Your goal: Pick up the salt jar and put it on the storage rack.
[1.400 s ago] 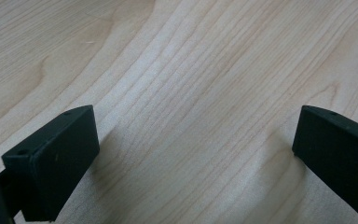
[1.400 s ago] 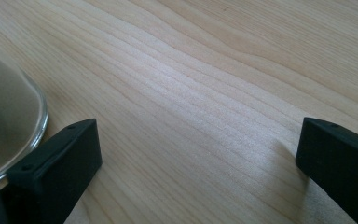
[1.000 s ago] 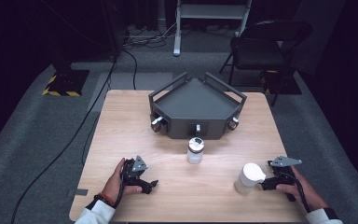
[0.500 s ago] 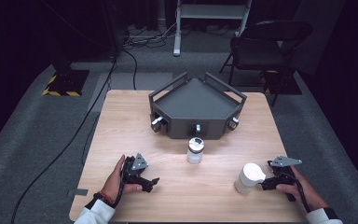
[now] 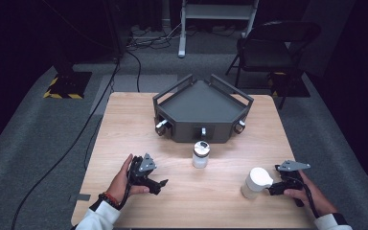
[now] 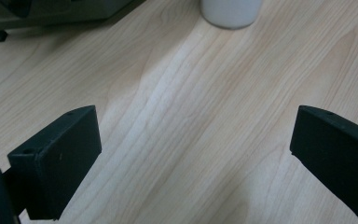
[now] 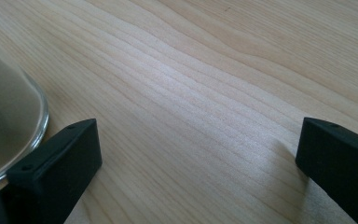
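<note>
On the wooden bench (image 5: 124, 124), the right hand-held gripper (image 5: 274, 188) rests with its jaws spread wide and nothing between them; a white container (image 5: 255, 182) stands just beside its left jaw, its rounded glassy wall (image 7: 7, 126) showing at the edge of the right gripper view. The left hand-held gripper (image 5: 158, 184) lies near the front left, jaws likewise wide apart and empty over bare wood. A small silver-lidded jar (image 5: 201, 154) stands mid-bench, just before the dark angular tray (image 5: 201, 103).
</note>
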### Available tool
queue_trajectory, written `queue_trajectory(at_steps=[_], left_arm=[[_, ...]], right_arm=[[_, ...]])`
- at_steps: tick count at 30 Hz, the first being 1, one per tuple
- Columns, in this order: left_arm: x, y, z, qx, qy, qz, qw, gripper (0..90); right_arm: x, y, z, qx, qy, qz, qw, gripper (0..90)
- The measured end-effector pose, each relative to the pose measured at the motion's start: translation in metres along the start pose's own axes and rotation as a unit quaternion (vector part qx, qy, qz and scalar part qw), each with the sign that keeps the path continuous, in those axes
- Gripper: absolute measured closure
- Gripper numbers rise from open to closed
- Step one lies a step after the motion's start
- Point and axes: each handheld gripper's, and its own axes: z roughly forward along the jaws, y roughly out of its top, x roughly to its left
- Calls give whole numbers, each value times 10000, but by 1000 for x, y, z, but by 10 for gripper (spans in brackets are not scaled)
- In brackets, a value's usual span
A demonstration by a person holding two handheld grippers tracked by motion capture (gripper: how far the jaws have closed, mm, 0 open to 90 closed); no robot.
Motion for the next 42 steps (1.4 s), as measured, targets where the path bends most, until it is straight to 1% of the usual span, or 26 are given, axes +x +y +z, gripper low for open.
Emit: queue_trajectory(at_steps=[5,7,10,17,19,25,27,29,31,33,42], left_arm=[[0,6,1,-11,-21,31,10000,15],[1,8,0,-39,-35,46,10000,15],[1,9,1,-117,-82,13,9999,14],[0,19,4,-194,-185,113,9996,14],[-1,22,5,-203,-197,167,9995,15],[-2,30,5,-266,-197,206,9992,13],[-3,31,5,-348,-151,201,9991,13],[-2,33,6,-401,-190,194,9988,12],[-2,36,8,-420,-190,195,9987,12],[-1,39,11,-441,-245,173,9986,12],[-4,51,28,-450,-456,249,9976,11]], right_arm=[[0,0,0,0,2,0,10000,0],[0,0,0,0,2,0,10000,0],[0,0,0,0,2,-1,10000,0],[0,0,0,0,2,0,10000,0],[0,0,0,0,2,-1,10000,0],[0,0,0,0,2,-1,10000,0],[0,0,0,0,2,1,10000,0],[0,0,0,-1,4,-1,10000,0],[0,0,0,0,6,-3,10000,0],[0,0,0,0,6,-4,10000,0],[0,0,0,0,6,-4,10000,0]])
